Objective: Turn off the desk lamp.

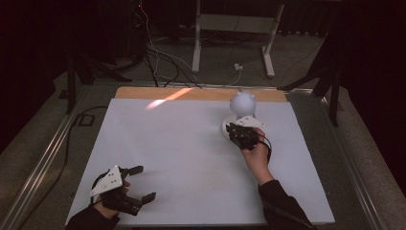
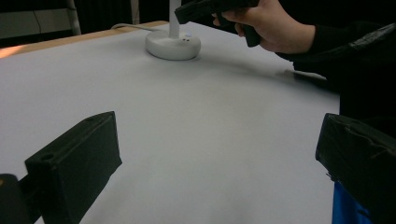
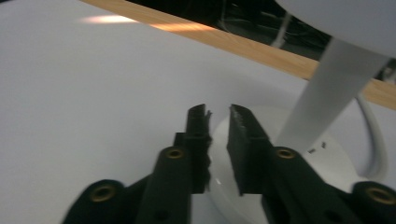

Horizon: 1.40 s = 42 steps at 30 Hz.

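Observation:
A small white desk lamp stands at the far right of the white sheet, with a ball-shaped head (image 1: 242,103), a slanted stem (image 3: 334,88) and a round base (image 2: 173,45). My right gripper (image 1: 234,128) hovers just over the near edge of that base (image 3: 327,163). Its jaws (image 3: 217,112) stand a narrow gap apart with nothing between them. At the sheet's front left corner my left gripper (image 1: 146,182) rests low, its jaws (image 2: 217,126) wide open and empty, pointing across toward the lamp.
The white sheet (image 1: 182,143) covers a wooden tabletop whose far edge (image 1: 143,92) shows with a streak of light on it. The lamp's white cord (image 3: 378,140) runs off the back. Cables and a white table frame (image 1: 230,28) stand on the floor beyond.

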{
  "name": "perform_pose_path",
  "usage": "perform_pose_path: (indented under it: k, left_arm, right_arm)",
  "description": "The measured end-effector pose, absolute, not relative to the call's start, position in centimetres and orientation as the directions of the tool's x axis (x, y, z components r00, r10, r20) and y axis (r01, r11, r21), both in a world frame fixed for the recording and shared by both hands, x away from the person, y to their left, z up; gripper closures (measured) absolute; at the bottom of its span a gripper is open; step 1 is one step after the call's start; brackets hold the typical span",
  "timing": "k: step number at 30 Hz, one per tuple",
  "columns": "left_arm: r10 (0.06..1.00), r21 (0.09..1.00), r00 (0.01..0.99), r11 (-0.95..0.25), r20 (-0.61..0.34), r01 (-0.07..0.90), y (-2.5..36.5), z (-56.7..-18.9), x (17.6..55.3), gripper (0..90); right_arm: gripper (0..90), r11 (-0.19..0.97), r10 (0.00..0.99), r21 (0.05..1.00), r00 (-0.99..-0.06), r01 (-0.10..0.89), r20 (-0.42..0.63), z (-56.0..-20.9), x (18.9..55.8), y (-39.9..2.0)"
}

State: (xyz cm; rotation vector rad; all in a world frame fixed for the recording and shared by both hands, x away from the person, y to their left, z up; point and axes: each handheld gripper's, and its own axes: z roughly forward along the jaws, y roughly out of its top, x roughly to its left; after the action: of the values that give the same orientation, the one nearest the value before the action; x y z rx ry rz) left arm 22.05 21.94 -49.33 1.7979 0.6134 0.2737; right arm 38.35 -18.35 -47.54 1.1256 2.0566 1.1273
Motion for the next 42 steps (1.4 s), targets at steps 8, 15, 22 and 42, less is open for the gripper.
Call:
perform_pose_path:
  k: [8,15,22,42]
  left_arm:
    - [0.534,0.942,0.837,-0.205,-0.119,0.265,21.9,-49.3,22.0,0.5]
    - [0.532,0.944,0.838,-0.2,-0.122,0.264,21.9,-49.3,22.0,0.5]
    - [0.532,0.944,0.838,-0.2,-0.12,0.263,21.9,-49.2,22.0,0.5]
    - [0.529,0.944,0.84,-0.203,-0.119,0.262,21.9,-49.3,21.9,0.5]
  right_arm:
    - [47.7,0.306,0.814,0.854,-0.581,0.421,-0.006,-47.0,37.3,-18.6]
    - [23.6,0.285,0.801,0.856,-0.598,0.431,0.035,-46.8,36.4,-18.8]
    - [0.6,0.335,0.704,0.849,-0.707,0.41,0.064,-47.0,35.5,-19.4]
    - [0.0,0.32,0.694,0.89,-0.72,0.325,0.013,-47.5,31.8,-23.3]
